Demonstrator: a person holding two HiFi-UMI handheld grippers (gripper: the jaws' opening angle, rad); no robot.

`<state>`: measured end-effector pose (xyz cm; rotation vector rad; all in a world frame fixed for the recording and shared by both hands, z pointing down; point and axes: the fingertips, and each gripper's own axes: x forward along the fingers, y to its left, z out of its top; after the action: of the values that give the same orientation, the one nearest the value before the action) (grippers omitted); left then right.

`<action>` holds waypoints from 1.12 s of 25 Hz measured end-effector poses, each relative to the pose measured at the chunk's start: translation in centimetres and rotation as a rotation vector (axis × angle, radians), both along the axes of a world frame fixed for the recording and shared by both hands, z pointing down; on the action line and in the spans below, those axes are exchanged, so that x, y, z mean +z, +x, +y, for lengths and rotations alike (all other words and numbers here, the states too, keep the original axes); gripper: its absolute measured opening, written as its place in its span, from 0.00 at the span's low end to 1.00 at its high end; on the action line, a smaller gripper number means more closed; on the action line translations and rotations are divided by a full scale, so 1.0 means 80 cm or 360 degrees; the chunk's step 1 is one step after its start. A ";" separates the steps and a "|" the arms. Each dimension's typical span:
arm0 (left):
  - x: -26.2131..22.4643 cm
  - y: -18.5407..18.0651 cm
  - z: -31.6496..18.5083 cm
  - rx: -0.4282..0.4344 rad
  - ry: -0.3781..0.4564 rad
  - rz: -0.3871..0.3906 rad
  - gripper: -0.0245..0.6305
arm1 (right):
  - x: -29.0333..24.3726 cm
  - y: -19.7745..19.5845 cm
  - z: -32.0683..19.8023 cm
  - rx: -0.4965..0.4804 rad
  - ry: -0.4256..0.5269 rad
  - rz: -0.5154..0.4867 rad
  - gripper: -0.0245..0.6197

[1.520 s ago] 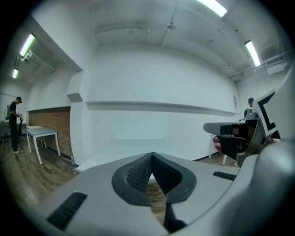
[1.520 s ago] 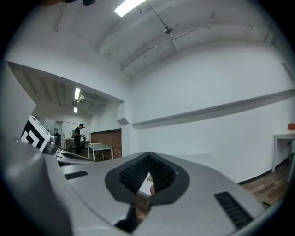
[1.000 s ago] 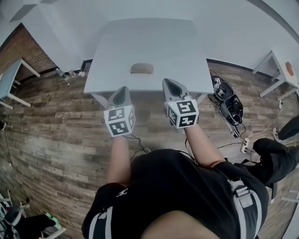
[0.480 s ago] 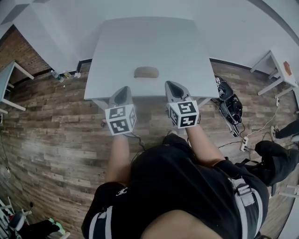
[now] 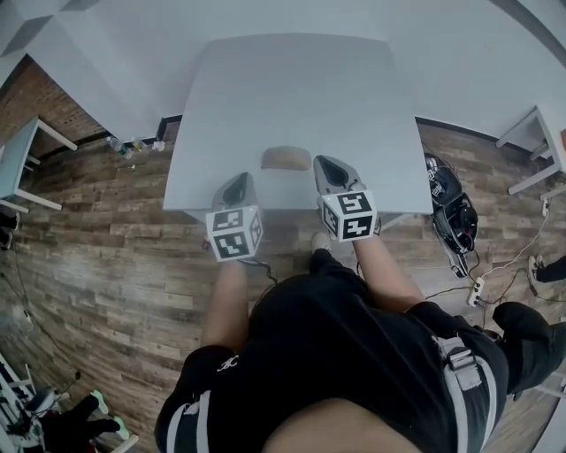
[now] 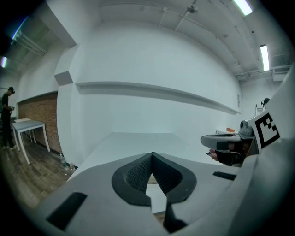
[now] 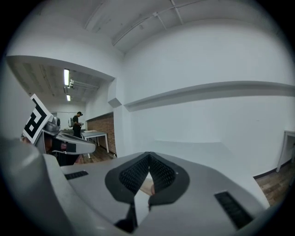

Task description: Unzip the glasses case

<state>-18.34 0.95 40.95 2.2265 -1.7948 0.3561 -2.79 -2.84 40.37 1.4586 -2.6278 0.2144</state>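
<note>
A person in a black top stands at the near edge of a white table, arms out and a handheld tool in each hand. The left gripper and the right gripper are both clenched on nothing, and each gripper view shows the ribbed pads meeting at the tips. Both noses reach just over the table's front edge. Between them and slightly ahead lies the glasses case, a tan, rounded oblong lying flat near that edge. It is just beside the right gripper's tip and a little farther from the left, and neither appears to touch it. Beyond the case the tabletop runs bare to a plain white wall, with wood-plank floor on either side. The case looks small and light, probably a semi-stiff shell, so it is likely to skate on the smooth top if tugged. Its zip pull is too small to make out in any view. A sound hold would be one gripper steadying the body at one end while the other pinches the pull tab, and both jaws would have to open first.
</note>
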 end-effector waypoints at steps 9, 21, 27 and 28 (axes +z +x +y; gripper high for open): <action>0.008 0.046 -0.141 -0.0036 -0.0117 -0.0018 0.03 | 0.013 0.026 -0.157 -0.0215 -0.0106 0.0046 0.05; 0.070 0.021 -0.219 -0.0392 -0.0371 0.0056 0.03 | 0.118 -0.002 -0.259 -0.0850 -0.0273 0.0425 0.05; 0.121 0.013 -0.206 -0.0479 -0.0523 0.0107 0.03 | 0.190 -0.050 -0.258 -0.1272 -0.0460 0.0532 0.25; 0.128 0.007 -0.205 -0.0493 -0.0543 0.0121 0.03 | 0.206 -0.061 -0.256 -0.1342 -0.0514 0.0562 0.35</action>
<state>-17.77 -15.44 51.19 1.6831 -1.8412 0.4650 -7.70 -23.31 56.81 0.2030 -2.4956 0.2375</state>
